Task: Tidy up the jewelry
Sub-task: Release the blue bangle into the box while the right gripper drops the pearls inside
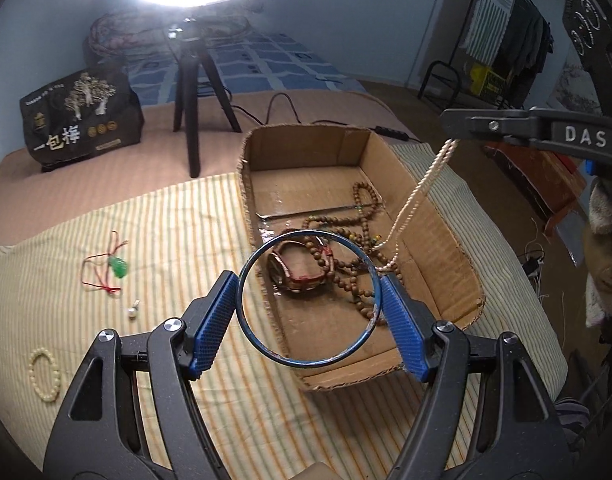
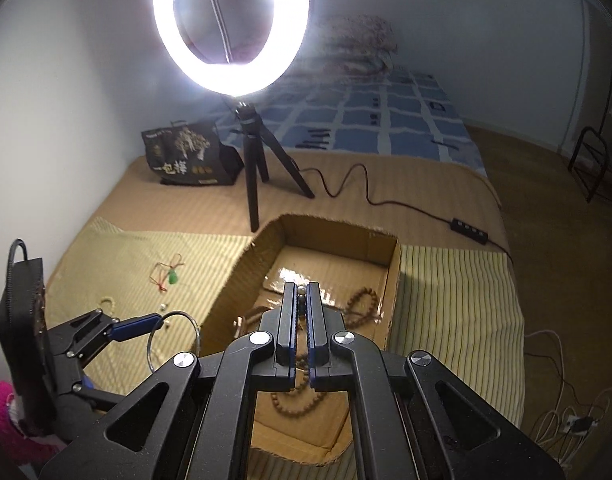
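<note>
While wooden beads (image 1: 348,264) and a red bangle (image 1: 296,270) already lie in the cardboard box (image 1: 438,240), the left gripper (image 1: 310,312) clamps a blue bangle (image 1: 308,298) above it, the right gripper (image 2: 302,300) pinches a pearl strand (image 1: 420,196), and a jade pendant (image 1: 120,268) and cream bracelet (image 1: 45,374) wait on the bed.

My left camera sits just behind my left gripper (image 1: 310,300) and looks forward and down, close over the near left rim of the box (image 1: 434,216), with the striped cloth (image 1: 166,216) to its left. My right camera rides behind my right gripper (image 2: 302,292), higher and nearer the box's near end, facing the far wall and the ring light (image 2: 230,28). Both views share the box, the cloth, the tripod (image 1: 194,92), the black bag (image 1: 82,116) and the bed beyond. Each camera also catches the other gripper at its edge.
</note>
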